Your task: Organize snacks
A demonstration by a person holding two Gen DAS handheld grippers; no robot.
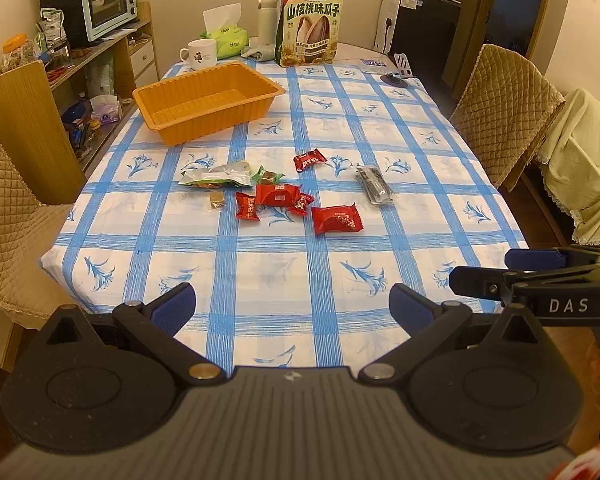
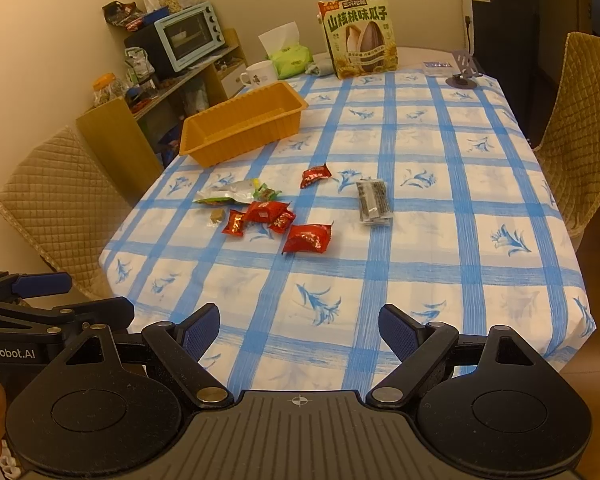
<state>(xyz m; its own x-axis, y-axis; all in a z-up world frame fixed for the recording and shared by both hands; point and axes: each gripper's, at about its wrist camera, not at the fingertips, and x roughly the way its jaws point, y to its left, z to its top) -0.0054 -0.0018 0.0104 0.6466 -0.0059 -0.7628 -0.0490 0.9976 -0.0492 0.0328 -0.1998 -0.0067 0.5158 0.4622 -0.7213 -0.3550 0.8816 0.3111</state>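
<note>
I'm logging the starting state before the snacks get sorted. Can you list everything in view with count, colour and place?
tray: 1, orange, far left on the table, nothing in it
red packets: 5, red, mid-table
silver pouch: 1, silver-green, left of the red packets
green candy: 1, beside the pouch
brown cube: 1, in front of the pouch
dark sachets: small stack, black-grey, right of the red packets
seed bag: 1, green, upright at the far end
mug: 1, white, behind the tray
tissue pack: 1, green, far end
oven: 1, pale blue, shelf at left
left gripper: fingers open, nothing held
right gripper: fingers open, nothing held
</note>
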